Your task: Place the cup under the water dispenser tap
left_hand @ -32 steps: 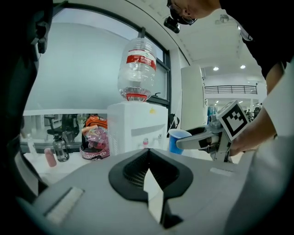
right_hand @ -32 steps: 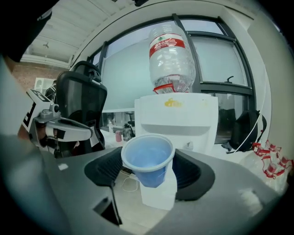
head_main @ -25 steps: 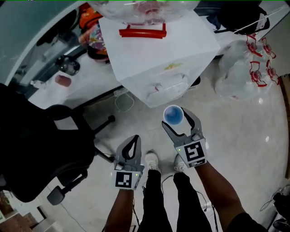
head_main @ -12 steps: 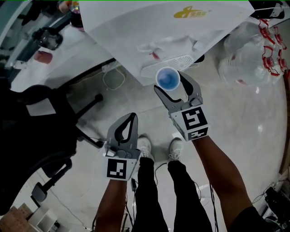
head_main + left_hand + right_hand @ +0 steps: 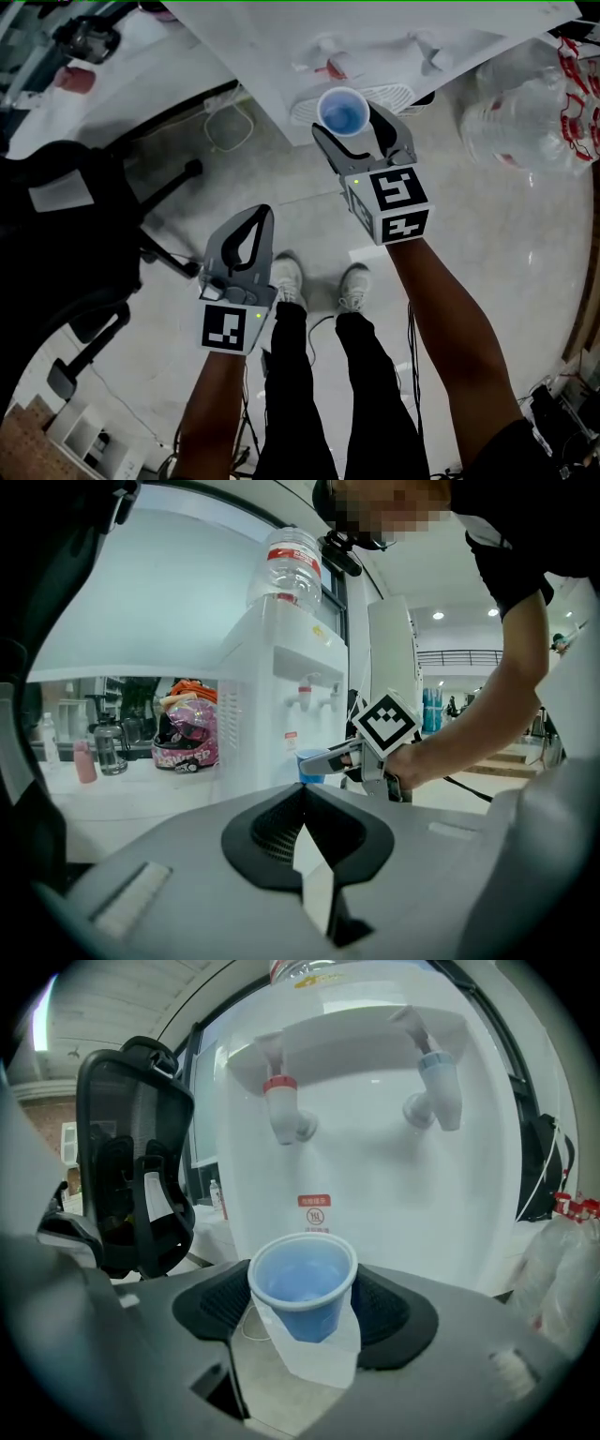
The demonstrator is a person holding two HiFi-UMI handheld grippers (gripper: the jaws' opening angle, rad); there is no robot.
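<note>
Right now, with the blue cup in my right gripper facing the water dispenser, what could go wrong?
The blue cup looks thin, and the right gripper holds it only by its sides: a harder squeeze could buckle it. It lines up nearer the red tap than the blue tap, so it may end under the wrong one.

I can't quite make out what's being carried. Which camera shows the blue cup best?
The right gripper view: the blue cup stands upright, large and centred, gripped by the right claw. The head view shows only the cup's mouth from above; the left gripper view shows a small, distant part of it.
</note>
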